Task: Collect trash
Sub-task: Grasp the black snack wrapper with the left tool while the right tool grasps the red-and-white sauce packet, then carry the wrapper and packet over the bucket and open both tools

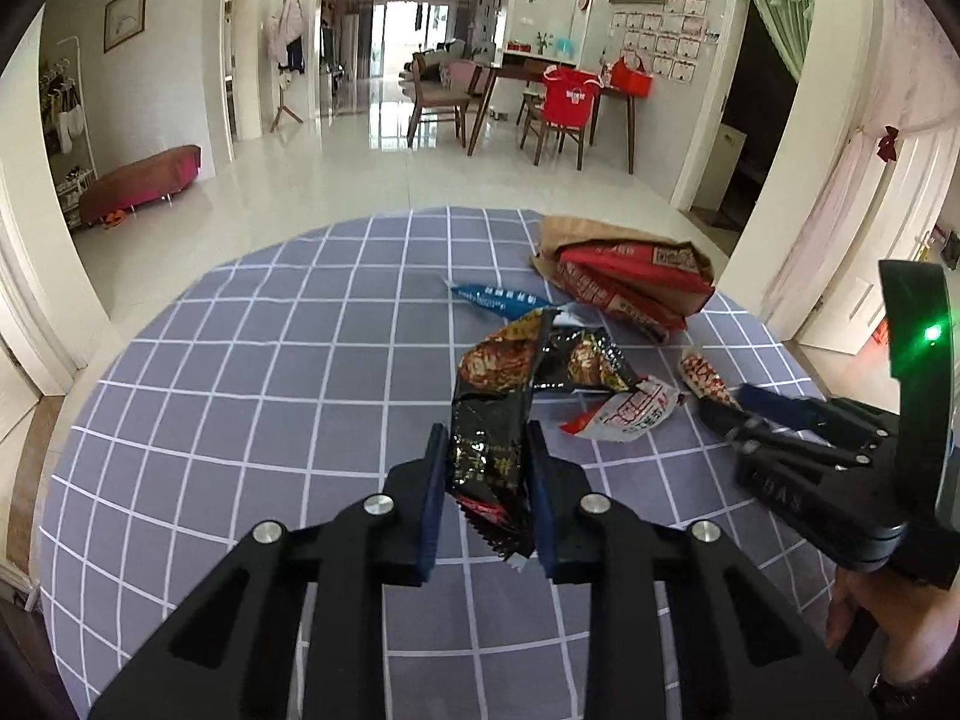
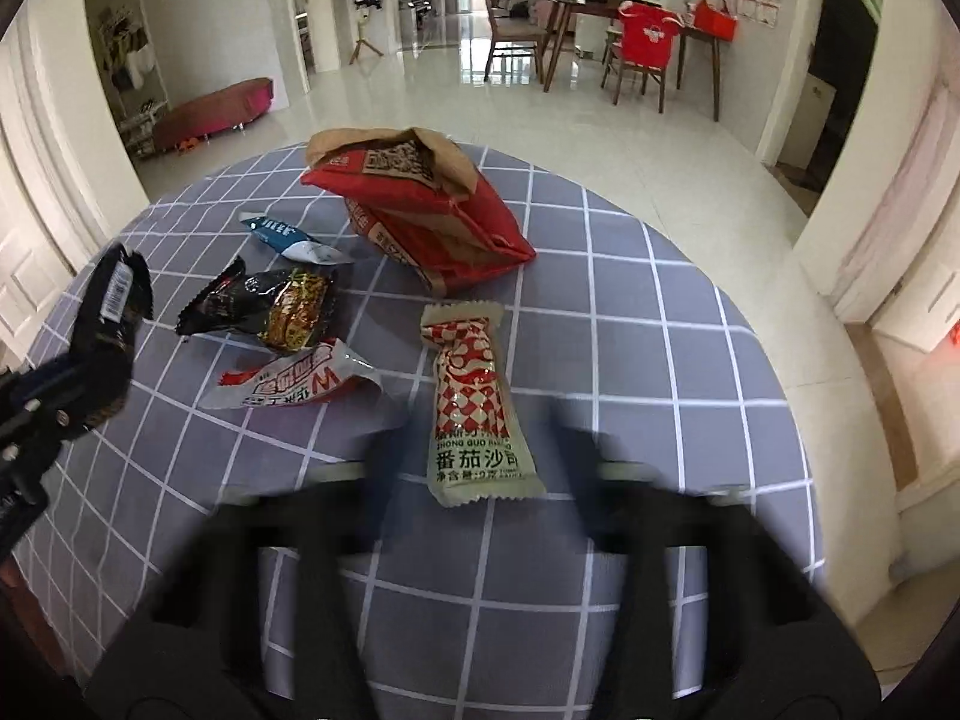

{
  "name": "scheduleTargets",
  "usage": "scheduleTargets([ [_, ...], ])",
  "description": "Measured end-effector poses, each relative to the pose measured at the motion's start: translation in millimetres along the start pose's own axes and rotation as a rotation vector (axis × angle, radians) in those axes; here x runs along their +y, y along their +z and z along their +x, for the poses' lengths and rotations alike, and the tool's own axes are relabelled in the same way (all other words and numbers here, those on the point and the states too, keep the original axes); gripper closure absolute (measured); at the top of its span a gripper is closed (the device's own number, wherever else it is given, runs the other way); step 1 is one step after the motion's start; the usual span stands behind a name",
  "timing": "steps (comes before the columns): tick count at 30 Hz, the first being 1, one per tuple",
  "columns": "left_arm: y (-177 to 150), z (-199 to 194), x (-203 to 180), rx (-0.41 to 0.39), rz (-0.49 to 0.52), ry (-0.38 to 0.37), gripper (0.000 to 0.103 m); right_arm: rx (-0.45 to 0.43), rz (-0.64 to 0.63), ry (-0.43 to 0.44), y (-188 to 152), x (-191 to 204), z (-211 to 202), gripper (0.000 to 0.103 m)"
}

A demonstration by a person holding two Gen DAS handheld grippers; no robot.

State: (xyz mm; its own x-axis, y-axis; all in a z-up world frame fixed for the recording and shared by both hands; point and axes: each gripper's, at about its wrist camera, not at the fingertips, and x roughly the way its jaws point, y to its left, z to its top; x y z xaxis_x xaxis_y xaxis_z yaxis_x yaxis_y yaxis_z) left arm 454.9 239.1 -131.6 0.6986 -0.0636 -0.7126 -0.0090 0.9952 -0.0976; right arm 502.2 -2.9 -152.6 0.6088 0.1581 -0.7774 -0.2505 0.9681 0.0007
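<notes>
In the left wrist view we see our left gripper [image 1: 487, 468] clenched on a black snack wrapper [image 1: 489, 450] low in the centre of the frame, the wrapper standing up between the blue pads. At the right edge our right gripper [image 1: 735, 411] reaches toward the red-and-white ketchup sachet [image 1: 705, 375], tips nearly together. The right wrist view blurs those fingers, so we cannot tell whether they press the sachet [image 2: 477, 396], which lies flat between them on the grey checked tablecloth [image 2: 630, 330]. Only this view shows the sachet whole. Behind it lie a white-and-red wrapper [image 2: 300, 384], another black wrapper [image 2: 270, 303], a blue packet [image 2: 288, 240] and an open red-and-brown paper bag [image 2: 420, 204].
</notes>
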Motion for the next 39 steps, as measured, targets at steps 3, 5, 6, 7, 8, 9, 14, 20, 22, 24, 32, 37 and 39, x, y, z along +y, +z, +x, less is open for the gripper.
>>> scheduleTargets([
  [3,-1.7,-10.0,-6.1,-0.015,0.003,-0.004,0.079,-0.011,0.01,0.042,-4.7,-5.3,-6.3,0.088],
  [5,-1.7,-19.8,-10.8,-0.032,0.011,-0.006,0.079,-0.028,0.022,0.072,-12.0,-12.4,-17.1,0.089],
  [6,-2.5,-25.9,-13.7,-0.037,0.015,-0.009,0.079,-0.037,0.022,0.086,-15.3,-14.7,-23.0,0.089],
  [7,-2.9,-32.2,-18.8,-0.042,0.022,-0.021,0.079,-0.046,0.026,0.096,-19.8,-17.5,-30.9,0.089],
  [8,-2.8,-36.8,-22.6,-0.047,0.027,-0.029,0.079,-0.055,0.029,0.106,-23.4,-20.1,-37.7,0.09],
  [9,-2.8,-42.4,-28.2,-0.053,0.034,-0.037,0.079,-0.065,0.033,0.119,-26.7,-22.8,-44.8,0.09],
  [14,-6.8,-70.6,-61.7,-0.077,0.073,-0.097,0.079,-0.121,0.07,0.164,-44.7,-35.9,-86.5,0.09],
  [20,-18.6,-93.3,-118.1,-0.079,0.13,-0.178,0.079,-0.18,0.124,0.181,-82.7,-66.6,-137.9,0.09],
  [22,-25.0,-97.4,-138.6,-0.075,0.155,-0.202,0.079,-0.2,0.154,0.179,-97.4,-83.6,-154.1,0.09],
  [24,-33.2,-99.9,-165.1,-0.062,0.188,-0.233,0.079,-0.222,0.19,0.167,-115.3,-104.5,-169.7,0.09],
  [32,-77.8,-89.3,-270.4,0.018,0.312,-0.361,0.079,-0.251,0.362,0.091,-197.8,-187.2,-207.2,0.089],
  [37,-107.9,-66.5,-325.0,0.092,0.378,-0.422,0.079,-0.236,0.475,0.054,-251.6,-228.5,-213.3,0.089],
  [39,-120.7,-55.2,-342.7,0.122,0.403,-0.43,0.079,-0.226,0.512,0.05,-267.5,-238.4,-209.4,0.089],
])
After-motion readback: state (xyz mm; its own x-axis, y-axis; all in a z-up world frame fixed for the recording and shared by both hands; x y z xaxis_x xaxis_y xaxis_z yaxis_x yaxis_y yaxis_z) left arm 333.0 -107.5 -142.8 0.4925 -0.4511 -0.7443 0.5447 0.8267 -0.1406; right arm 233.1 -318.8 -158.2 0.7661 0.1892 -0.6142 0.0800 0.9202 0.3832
